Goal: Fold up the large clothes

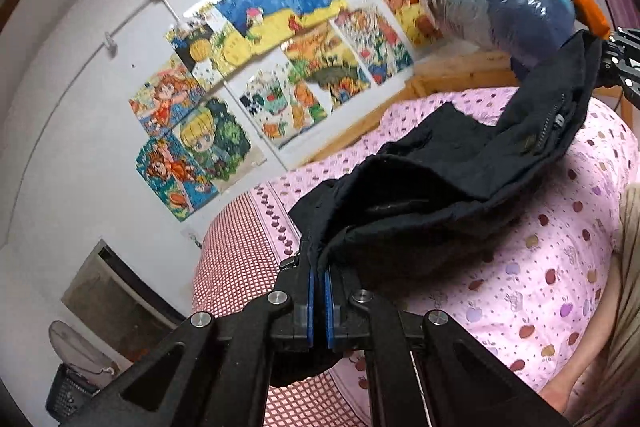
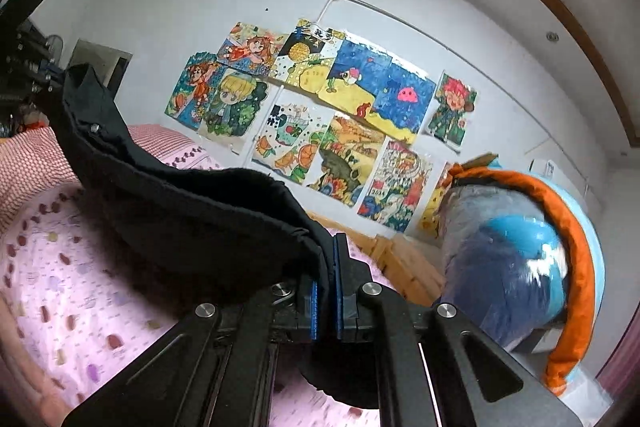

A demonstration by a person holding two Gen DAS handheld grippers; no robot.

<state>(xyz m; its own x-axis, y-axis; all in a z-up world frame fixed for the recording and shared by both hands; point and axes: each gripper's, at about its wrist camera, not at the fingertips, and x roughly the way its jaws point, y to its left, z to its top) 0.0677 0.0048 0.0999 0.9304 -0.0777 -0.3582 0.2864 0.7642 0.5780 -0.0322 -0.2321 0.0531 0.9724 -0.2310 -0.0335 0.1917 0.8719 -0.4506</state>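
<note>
A black garment is held stretched above the pink apple-print bedsheet. One edge is clamped between the pads of the left gripper, the opposite edge by the right gripper. Above the bedsheet, children's drawings are seen on the wall.

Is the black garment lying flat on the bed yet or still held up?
Held up: the black garment sags between the left claw and right claw, both shut on its edge, above the pink bedsheet.
</note>
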